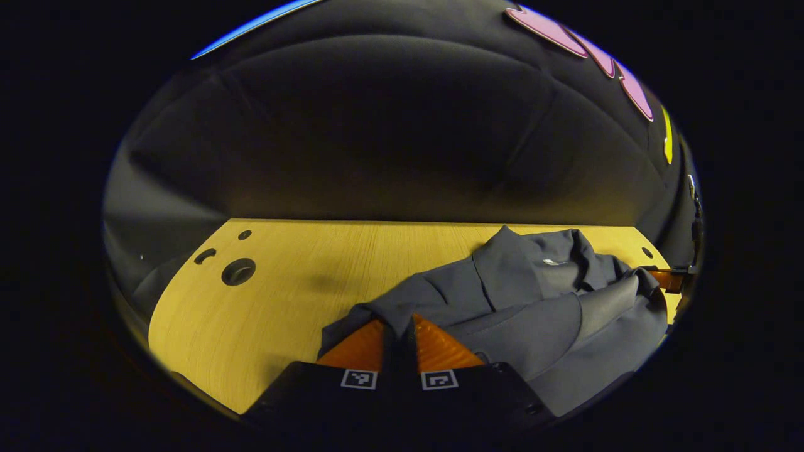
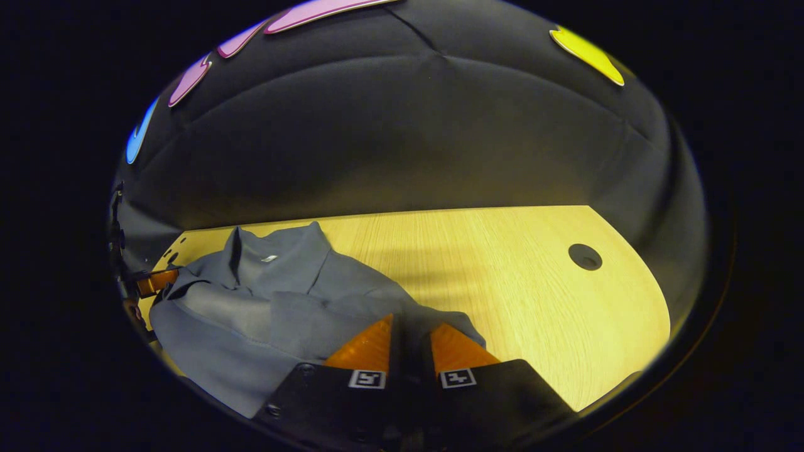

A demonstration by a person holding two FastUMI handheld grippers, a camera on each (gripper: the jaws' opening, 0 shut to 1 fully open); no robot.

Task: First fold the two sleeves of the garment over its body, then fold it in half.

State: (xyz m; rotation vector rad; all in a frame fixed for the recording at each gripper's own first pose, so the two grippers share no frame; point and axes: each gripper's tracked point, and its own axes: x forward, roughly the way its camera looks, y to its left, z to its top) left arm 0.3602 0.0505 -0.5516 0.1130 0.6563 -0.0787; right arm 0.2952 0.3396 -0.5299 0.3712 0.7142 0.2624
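Note:
A grey collared garment [image 1: 527,301] lies rumpled on the wooden table [image 1: 282,301], collar toward the far wall and folds of cloth lying over its body. In the left gripper view, my left gripper [image 1: 399,323] is shut on the garment's near left edge. The other gripper's fingers [image 1: 664,280] show at the far right by the cloth. In the right gripper view the garment [image 2: 264,301] lies to the left, and my right gripper [image 2: 411,326] is shut on its near right edge. The left gripper's fingers [image 2: 156,282] peek out at the far left.
The table [image 2: 534,301] stretches bare to the right of the garment, with a round hole [image 2: 585,257] in it. On the left side are a large hole [image 1: 239,271] and two smaller ones. Black cloth wall stands right behind the table's far edge.

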